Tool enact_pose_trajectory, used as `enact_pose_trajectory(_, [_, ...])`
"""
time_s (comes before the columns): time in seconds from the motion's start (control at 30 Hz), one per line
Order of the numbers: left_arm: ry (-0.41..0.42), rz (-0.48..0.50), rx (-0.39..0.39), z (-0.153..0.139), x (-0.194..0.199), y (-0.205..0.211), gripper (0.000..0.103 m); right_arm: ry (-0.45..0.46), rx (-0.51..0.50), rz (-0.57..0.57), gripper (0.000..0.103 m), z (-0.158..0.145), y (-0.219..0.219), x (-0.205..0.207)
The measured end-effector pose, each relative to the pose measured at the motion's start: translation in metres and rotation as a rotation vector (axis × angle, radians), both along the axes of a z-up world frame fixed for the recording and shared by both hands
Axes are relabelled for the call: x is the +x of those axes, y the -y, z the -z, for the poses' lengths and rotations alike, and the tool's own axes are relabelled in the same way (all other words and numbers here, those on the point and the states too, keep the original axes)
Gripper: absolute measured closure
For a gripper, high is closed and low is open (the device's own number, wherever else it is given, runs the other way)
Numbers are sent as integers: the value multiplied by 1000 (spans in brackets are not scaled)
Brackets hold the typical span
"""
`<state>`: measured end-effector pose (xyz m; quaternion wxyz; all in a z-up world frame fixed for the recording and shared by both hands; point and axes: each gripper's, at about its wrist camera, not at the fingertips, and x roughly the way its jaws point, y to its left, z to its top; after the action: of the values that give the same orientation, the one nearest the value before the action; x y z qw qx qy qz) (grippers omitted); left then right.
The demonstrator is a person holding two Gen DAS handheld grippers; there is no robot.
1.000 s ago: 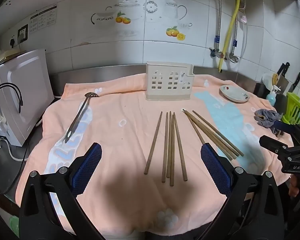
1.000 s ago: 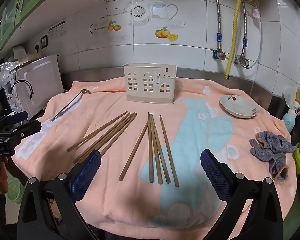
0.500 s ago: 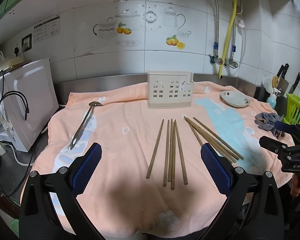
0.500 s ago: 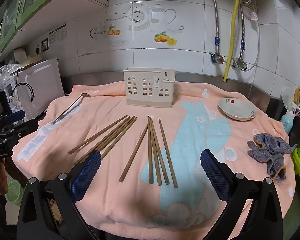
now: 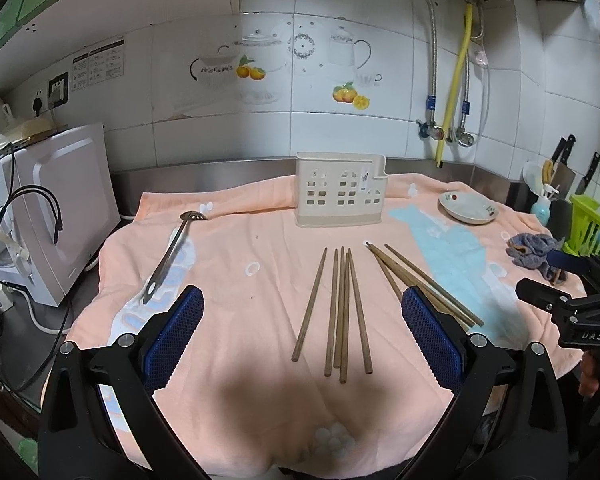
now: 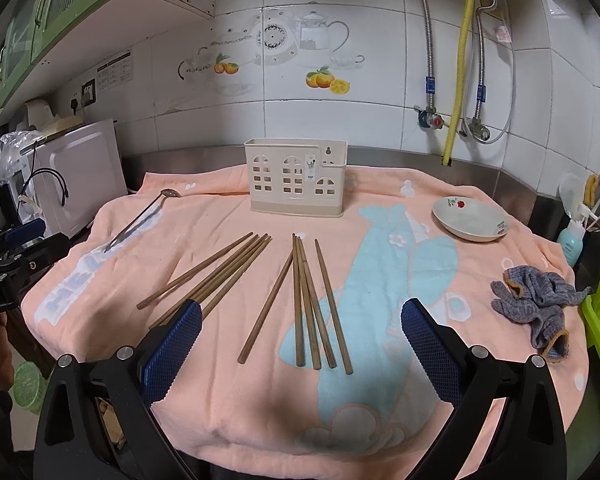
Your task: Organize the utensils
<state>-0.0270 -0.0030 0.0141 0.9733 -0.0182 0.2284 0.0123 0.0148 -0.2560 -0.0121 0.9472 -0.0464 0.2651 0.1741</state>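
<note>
Left claw [image 5: 302,334]: I see its jaws spread wide and empty, above the near edge of the towel [image 5: 236,272].
Right claw [image 6: 300,336]: mine here too gapes wide, gripping nothing.
Chopsticks, first bunch [image 5: 342,308]: five sticks at 12 o'clock of the left claw, flat on the towel.
Chopsticks, second bunch [image 6: 216,276]: at 10 o'clock from the right claw, fanned aslant.
Holder [image 6: 296,178]: upright at 12 o'clock, far side of the towel.
Ladle [image 5: 172,250]: at 10 o'clock of the left claw.
Dish [image 6: 470,220]: at 2 o'clock from the right claw.
Rag [image 6: 540,300]: at 3 o'clock.
</note>
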Motion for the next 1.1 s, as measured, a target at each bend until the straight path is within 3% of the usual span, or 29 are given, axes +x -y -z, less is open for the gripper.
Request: enact_pose_trajectory(1.1, [-41,-5,-27,16,15,-7,5,-39,-19,-8,7,12,0,14])
